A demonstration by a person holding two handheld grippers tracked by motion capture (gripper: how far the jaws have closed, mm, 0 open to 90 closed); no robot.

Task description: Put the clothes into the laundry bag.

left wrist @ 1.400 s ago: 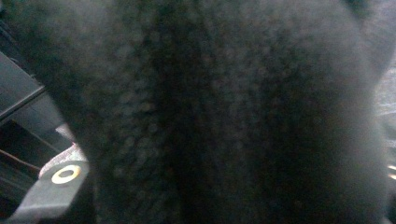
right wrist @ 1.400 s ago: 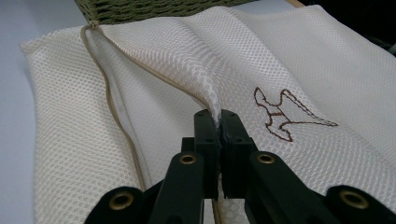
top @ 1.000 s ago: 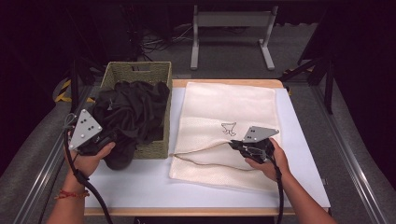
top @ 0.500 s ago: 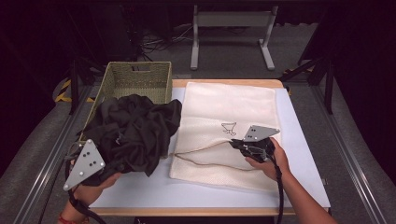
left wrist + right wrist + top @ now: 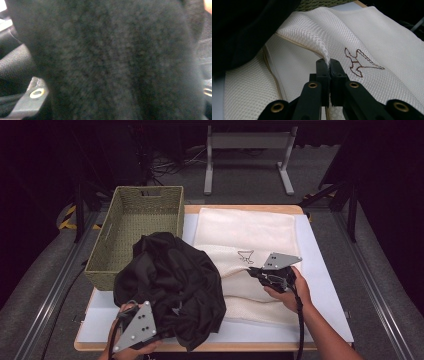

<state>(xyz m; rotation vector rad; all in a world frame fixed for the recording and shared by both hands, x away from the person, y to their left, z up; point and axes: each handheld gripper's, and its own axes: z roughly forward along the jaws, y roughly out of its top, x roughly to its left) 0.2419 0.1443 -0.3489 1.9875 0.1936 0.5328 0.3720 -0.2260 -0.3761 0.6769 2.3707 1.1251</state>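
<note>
While black garment (image 5: 170,290) overhangs white mesh bag (image 5: 250,235), wicker basket (image 5: 135,227) flanks both.

- A woven green basket (image 5: 135,227) stands on the table's (image 5: 320,270) left side.
- A grey metal frame (image 5: 247,142) stands on the floor beyond the table.

The black garment (image 5: 172,290) is soft matt cloth, fuzzy up close, while the cream laundry bag (image 5: 245,250) is an open-weave mesh fabric with a brown stitched emblem. At ten o'clock on the table, the basket (image 5: 115,245) is rough woven olive fibre. The right gripper (image 5: 329,68) has matt black plastic jaws with brass-coloured eyelets.
</note>
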